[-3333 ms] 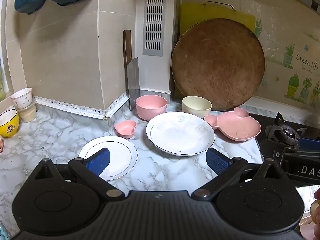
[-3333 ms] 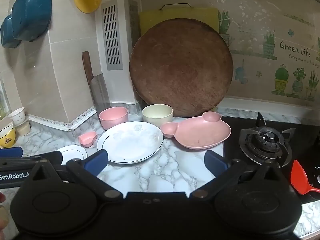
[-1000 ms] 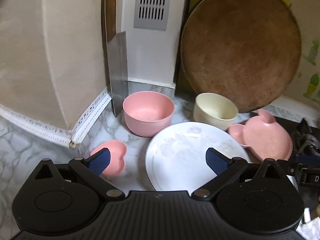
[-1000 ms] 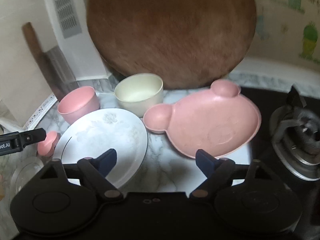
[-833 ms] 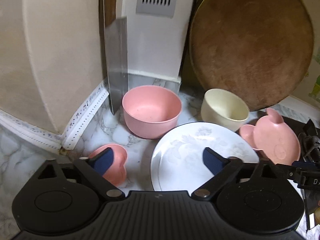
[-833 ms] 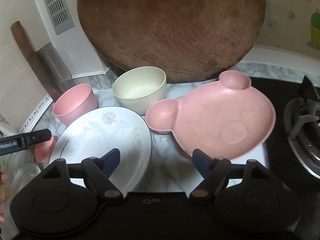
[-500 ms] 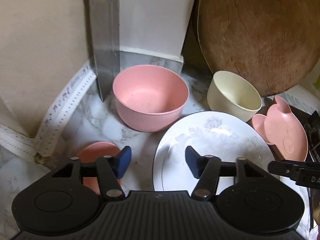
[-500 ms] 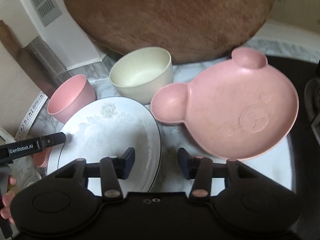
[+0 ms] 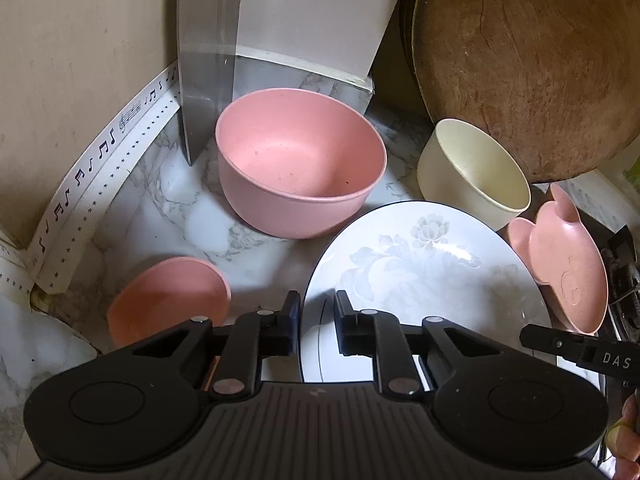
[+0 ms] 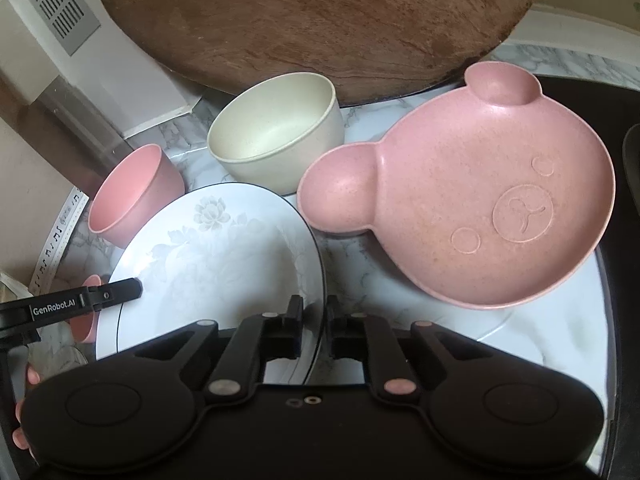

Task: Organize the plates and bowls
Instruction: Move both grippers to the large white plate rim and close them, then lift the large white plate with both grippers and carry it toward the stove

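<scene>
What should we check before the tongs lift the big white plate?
1. Left tongs have just been closing, with the white plate rim between them: ok.
2. Right tongs have just been closing on the opposite rim: ok.
3. Nothing lying on the white plate: ok.
4. Bear plate apart from the white plate: ok.
5. Pink bowl and cream bowl clear of the far rim: cannot tell.
6. Grip firm enough to lift: cannot tell.
</scene>
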{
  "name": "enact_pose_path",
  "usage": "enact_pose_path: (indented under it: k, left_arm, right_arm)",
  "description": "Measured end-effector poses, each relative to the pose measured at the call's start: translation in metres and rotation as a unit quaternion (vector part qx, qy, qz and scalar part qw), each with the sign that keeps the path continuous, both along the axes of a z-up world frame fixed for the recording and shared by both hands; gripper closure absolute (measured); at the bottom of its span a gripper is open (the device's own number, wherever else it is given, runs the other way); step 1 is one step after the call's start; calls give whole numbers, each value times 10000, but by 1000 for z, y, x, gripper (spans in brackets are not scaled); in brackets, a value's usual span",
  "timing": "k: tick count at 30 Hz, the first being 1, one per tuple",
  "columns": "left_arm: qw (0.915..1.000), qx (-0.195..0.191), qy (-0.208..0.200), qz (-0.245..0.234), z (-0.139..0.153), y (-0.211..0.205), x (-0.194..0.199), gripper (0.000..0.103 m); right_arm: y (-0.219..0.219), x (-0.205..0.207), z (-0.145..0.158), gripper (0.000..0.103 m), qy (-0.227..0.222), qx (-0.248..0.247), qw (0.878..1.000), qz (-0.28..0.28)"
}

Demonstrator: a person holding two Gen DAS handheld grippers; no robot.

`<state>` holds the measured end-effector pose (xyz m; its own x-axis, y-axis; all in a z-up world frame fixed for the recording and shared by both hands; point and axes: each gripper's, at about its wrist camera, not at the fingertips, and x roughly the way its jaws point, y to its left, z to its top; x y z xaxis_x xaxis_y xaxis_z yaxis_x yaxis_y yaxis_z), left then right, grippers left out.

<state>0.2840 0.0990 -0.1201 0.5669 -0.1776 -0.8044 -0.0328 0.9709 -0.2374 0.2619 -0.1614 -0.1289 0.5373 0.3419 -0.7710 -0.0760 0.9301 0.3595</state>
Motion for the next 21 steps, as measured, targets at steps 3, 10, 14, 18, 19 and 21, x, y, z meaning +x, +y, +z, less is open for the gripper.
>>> enact_pose_path:
  k: [3,10,14,18,19,21]
  left_arm:
    - [9999,-127,30,55,0,4,1,87]
    - [9998,-154,44,70,-2,6,-2,88]
    - [9997,-213,71,56,-4,5,-10,88]
    - [9997,-223,98,24,-6,-3,-27,88]
    - [9997,-237,103,32,-7,-5,-32,88]
    - [9995,-276,121,23,-7,-10,-42,88]
  right_arm:
    - [1,0,0,92,3,-2,10000,3]
    - [-4,-3,1,92,80,54,9999,-52]
    - [-12,-11,1,92,163,77,9998,-118]
    - [-23,-27,2,93,167,51,9998,-95]
    - [-26,-33,3,93,166,37,9998,-77]
    - [-35,-44,4,93,169,28,9998,-54]
